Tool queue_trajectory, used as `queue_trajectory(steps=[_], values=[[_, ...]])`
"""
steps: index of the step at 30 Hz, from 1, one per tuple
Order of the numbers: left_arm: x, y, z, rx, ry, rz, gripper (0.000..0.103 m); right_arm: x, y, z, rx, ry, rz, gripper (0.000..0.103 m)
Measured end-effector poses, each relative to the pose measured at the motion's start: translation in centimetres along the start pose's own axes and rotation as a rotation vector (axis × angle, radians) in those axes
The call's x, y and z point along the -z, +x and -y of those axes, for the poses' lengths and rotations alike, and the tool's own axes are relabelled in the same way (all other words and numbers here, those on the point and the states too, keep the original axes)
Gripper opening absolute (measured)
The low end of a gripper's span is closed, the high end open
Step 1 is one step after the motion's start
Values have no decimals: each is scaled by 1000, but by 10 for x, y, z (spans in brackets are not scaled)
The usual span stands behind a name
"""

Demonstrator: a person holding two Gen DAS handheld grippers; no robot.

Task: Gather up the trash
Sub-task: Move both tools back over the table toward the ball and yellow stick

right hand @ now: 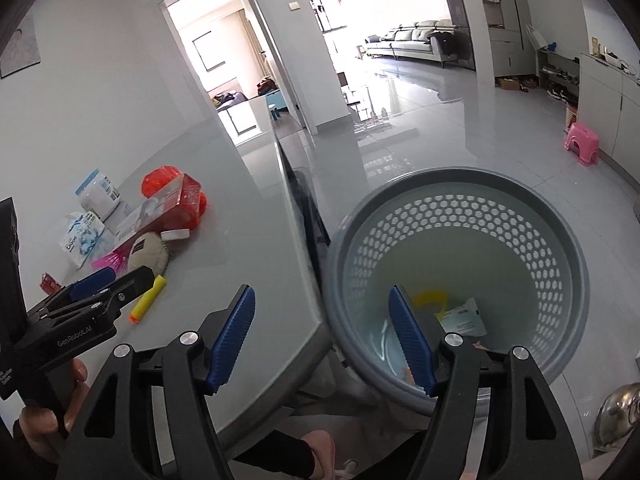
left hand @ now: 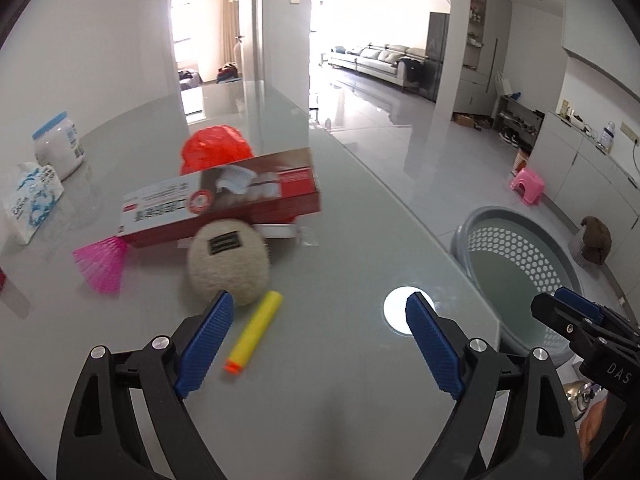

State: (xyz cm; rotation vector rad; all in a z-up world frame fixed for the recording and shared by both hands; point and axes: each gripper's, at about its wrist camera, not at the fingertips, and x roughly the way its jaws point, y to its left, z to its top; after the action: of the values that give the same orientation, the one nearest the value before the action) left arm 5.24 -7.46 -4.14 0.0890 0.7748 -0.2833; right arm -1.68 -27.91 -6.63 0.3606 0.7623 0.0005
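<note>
My left gripper (left hand: 320,340) hangs open over the grey glass table (left hand: 340,400), with nothing held. A yellow foam dart (left hand: 254,332) lies on the table just inside its left finger (left hand: 208,336). Beyond it sit a beige woolly pouch (left hand: 229,262), a red toothpaste box (left hand: 224,204), a pink plastic fan piece (left hand: 102,266) and a red plastic bag (left hand: 216,152). My right gripper (right hand: 322,340) is open and empty, straddling the table edge and the grey perforated basket (right hand: 460,172). In the basket lie a yellow item (right hand: 430,300) and a white packet (right hand: 464,316).
A tissue pack (left hand: 32,200) and a white jar with a blue lid (left hand: 58,144) stand at the table's left. The basket (left hand: 500,210) sits on the floor off the table's right edge. A pink stool (left hand: 528,186) stands farther back. A hand (right hand: 40,416) holds the left gripper (right hand: 100,284).
</note>
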Motion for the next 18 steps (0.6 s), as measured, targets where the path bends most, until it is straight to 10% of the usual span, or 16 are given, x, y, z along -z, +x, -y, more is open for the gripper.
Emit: queue_trajectory(steps=[18], values=[[42, -26, -161, -202, -222, 17, 87, 11, 74, -143, -87, -177, -142, 70]])
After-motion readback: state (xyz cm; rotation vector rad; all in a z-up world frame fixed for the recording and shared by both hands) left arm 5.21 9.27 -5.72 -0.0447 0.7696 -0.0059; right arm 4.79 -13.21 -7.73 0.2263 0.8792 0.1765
